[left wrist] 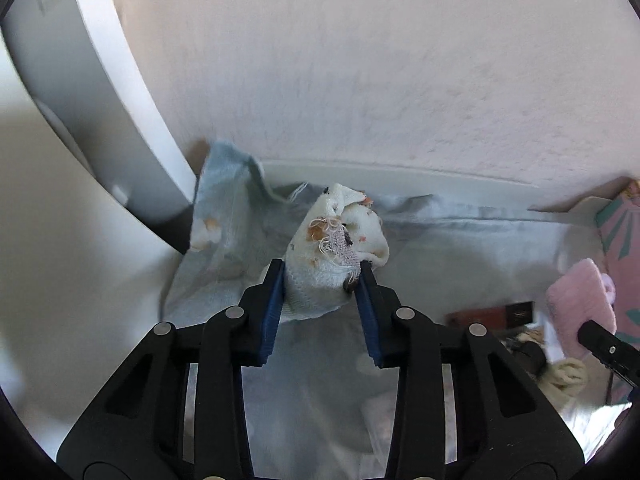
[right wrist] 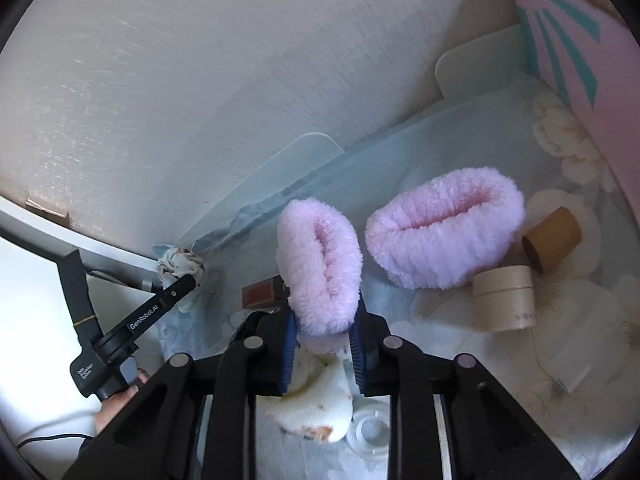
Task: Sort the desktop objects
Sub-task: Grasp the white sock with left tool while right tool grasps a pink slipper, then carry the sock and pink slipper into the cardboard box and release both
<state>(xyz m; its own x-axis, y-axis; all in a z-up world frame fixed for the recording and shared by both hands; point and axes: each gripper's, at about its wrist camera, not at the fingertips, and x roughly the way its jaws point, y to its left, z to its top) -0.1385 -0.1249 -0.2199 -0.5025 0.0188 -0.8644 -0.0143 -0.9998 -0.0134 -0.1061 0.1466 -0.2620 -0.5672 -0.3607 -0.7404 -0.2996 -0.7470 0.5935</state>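
- Two grippers each carry something soft. The left gripper (left wrist: 322,276) has its blue fingers (left wrist: 273,304) narrowed onto a bunched white sock (left wrist: 340,240), stained orange and frayed, which stands up between them at the centre of the left wrist view.
- The right gripper (right wrist: 324,334) has its fingers (right wrist: 289,352) closed on the lower end of a fluffy pink slipper (right wrist: 320,264), held upright at the centre of the right wrist view with its opening facing the camera.
- Step in hand, as I judge it: both items are lifted and being carried to wherever they are sorted. Next, each needs a destination and a clean release; no bin or tray is clearly visible, so I cannot tell where.
- Just to the right of the held slipper, its pink mate (right wrist: 444,228) lies on the worktop, so pairing them seems the likely aim.
- Below the right fingers lies a cream sock (right wrist: 316,408) with an orange stain, possibly the partner of the held one.
- Further right stand two cardboard tubes, a brown tube (right wrist: 554,236) tipped on its side and a beige tube (right wrist: 504,298) upright, both near the lying slipper and liable to be knocked.
- A red-brown box (right wrist: 260,292) sits left of the held slipper, and a clear round lid (right wrist: 370,430) at the lower centre.
- A pale blue cloth (left wrist: 460,236) covers the worktop, rumpled against the wall (left wrist: 360,60); a pink patterned box (right wrist: 580,52) fills the upper right.
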